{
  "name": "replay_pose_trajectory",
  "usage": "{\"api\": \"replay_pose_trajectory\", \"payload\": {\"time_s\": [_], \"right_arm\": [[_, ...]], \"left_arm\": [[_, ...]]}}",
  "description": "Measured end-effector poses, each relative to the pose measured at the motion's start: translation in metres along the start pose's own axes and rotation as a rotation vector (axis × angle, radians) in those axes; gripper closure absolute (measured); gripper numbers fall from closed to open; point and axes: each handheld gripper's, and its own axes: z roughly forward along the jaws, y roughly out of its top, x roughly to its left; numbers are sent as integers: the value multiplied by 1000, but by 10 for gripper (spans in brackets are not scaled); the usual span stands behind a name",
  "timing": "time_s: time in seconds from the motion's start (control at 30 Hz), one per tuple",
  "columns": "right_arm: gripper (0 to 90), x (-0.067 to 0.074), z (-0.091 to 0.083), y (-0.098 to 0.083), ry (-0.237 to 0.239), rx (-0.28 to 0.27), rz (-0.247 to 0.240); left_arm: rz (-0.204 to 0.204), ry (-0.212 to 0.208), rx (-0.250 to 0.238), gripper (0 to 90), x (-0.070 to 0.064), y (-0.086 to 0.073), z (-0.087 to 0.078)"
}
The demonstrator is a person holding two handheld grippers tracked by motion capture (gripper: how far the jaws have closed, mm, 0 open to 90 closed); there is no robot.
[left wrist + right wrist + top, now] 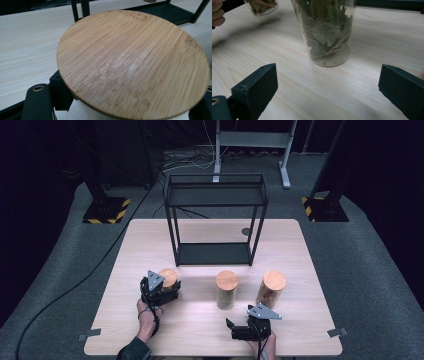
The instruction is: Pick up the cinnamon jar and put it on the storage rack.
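Your left gripper (pixel 167 287) was clenched on the left jar (pixel 169 278), near the left edge of the table (pixel 310 270); in the left gripper view its bamboo lid (pixel 132 62) sat between the jaws. In the right gripper view this jar (pixel 262 6) appeared clear of the table top, so the lift was judged under way.

Your right gripper (pixel 239 329) rested near the front edge with jaws released and wide, holding nothing, facing the middle jar (pixel 325 32) of dried leaves.

The black rack (pixel 215 217) at the rear edge carried nothing on either shelf. The middle jar and the right jar (pixel 271 289) stood in front of it. No jar was placed; all three remained, as judged.
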Motion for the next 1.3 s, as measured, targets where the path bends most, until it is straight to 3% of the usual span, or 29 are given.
{"api": "replay_pose_trajectory", "payload": {"time_s": [0.47,1.3], "right_arm": [[16,0,1,0,6,13,1],[16,-1,0,0,10,0,5]], "left_arm": [[-4,-21,1,252,-6,7,11],[32,-48,12,252,-20,20,30]]}}
